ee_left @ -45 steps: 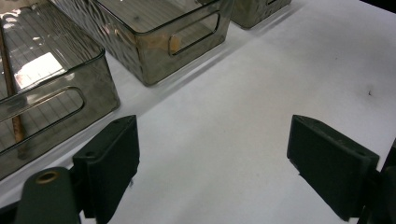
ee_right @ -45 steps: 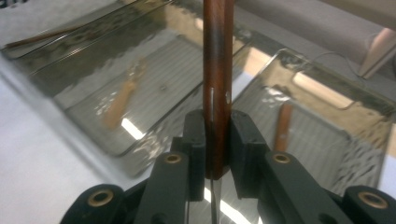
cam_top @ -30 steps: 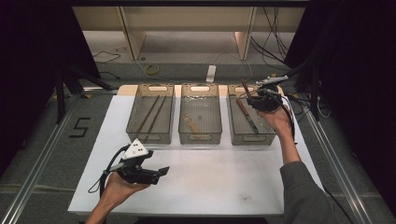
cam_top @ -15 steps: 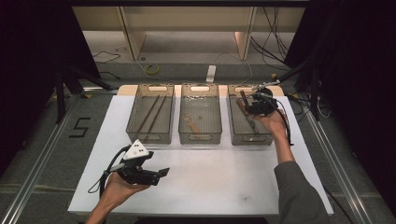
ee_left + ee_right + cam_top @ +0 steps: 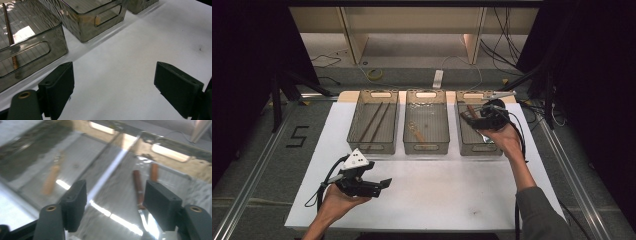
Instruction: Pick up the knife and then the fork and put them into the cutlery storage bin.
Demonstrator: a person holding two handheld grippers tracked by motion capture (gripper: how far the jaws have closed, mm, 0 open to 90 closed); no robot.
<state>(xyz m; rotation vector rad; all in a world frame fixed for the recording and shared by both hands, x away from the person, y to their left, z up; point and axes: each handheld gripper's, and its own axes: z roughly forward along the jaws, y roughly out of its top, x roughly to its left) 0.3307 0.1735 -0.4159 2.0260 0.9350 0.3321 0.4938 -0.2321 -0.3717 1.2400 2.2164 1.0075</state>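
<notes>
Three clear plastic bins stand in a row at the back of the white table (image 5: 452, 200). The left bin (image 5: 372, 149) holds two thin brown sticks (image 5: 374, 122). A wooden-handled utensil (image 5: 417, 132) lies in the middle bin (image 5: 426, 150). My right gripper (image 5: 466, 116) hovers over the right bin (image 5: 479, 151), open, jaws pointing left. In the right gripper view the gripper (image 5: 115, 192) looks down on two brown handles (image 5: 137, 186) in that bin, nothing between its jaws. Low over the front left of the table, my left gripper (image 5: 386, 183) is open and holds nothing.
In the left gripper view the gripper (image 5: 113, 75) faces bare white table, with the left bin (image 5: 32, 50) and a brown stick (image 5: 10, 37) at its left. A shelf unit (image 5: 412, 30) and cables (image 5: 374, 74) lie on the floor beyond the table. Metal rails (image 5: 562, 160) flank it.
My right gripper has shifted a little left and toward the near side over the right bin. The left gripper has stayed where it was.
</notes>
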